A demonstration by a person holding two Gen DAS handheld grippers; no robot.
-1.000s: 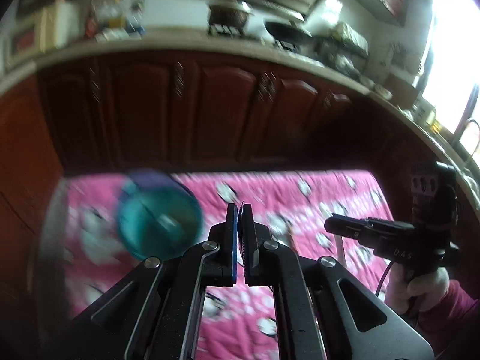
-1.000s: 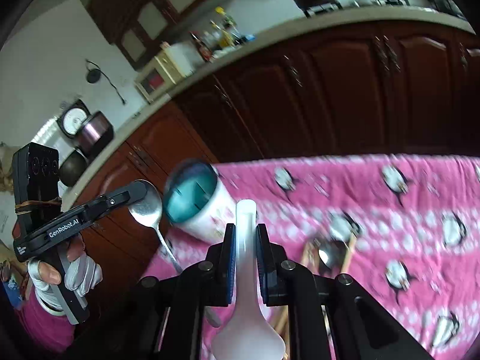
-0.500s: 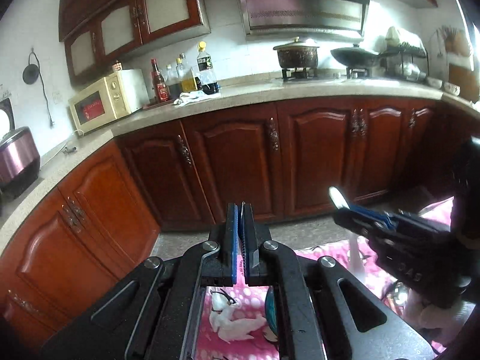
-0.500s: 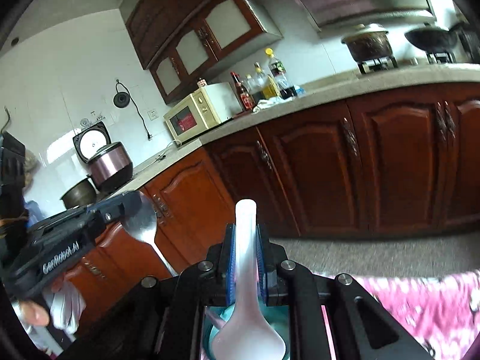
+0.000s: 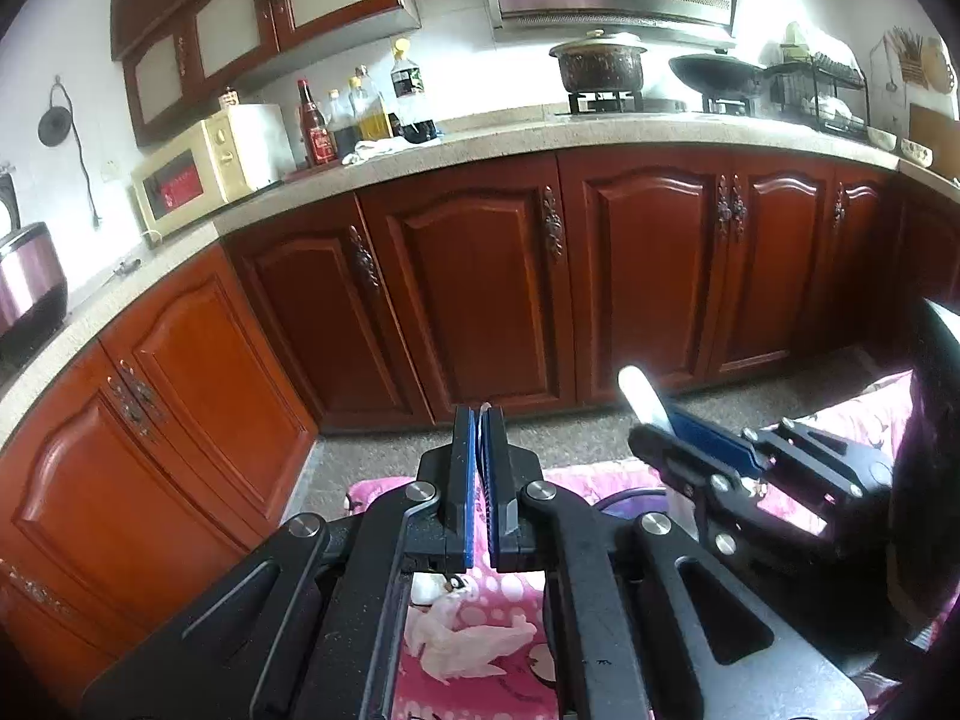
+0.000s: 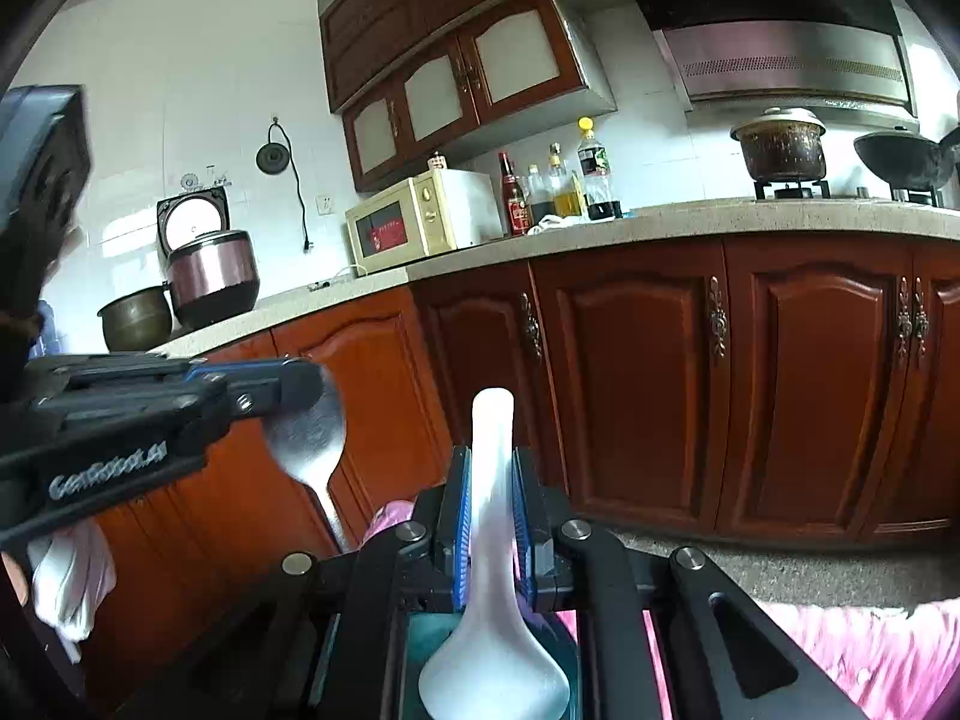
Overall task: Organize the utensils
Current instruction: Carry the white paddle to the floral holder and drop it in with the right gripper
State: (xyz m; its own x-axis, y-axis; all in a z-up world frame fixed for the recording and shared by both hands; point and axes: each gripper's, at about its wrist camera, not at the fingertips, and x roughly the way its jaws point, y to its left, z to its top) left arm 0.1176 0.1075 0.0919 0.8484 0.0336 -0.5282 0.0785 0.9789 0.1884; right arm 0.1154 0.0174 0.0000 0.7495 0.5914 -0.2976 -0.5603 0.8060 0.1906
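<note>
My right gripper (image 6: 487, 462) is shut on a white plastic spoon (image 6: 492, 630), handle up, bowl hanging over the teal cup (image 6: 420, 642) below the jaws. Its handle tip shows in the left wrist view (image 5: 639, 393) above the right gripper (image 5: 660, 438). My left gripper (image 5: 480, 420) is shut on a metal spoon (image 6: 309, 438); the right wrist view shows the spoon's bowl pinched at the left gripper's tips (image 6: 300, 384), handle pointing down. In the left wrist view only a sliver of it shows between the pads. Both grippers are raised above the pink penguin-print cloth (image 5: 480, 648).
Dark wood cabinets (image 5: 492, 294) and a stone counter (image 5: 540, 138) run behind, with a microwave (image 6: 420, 222), bottles (image 6: 558, 186), rice cooker (image 6: 210, 276) and pots on a stove (image 6: 780, 147). Speckled floor (image 5: 570, 432) lies beyond the cloth's edge.
Both grippers have tilted up and risen, so the views swing from the cloth to the cabinets and counter. The white spoon now hangs over the teal cup. Both spoons stay gripped.
</note>
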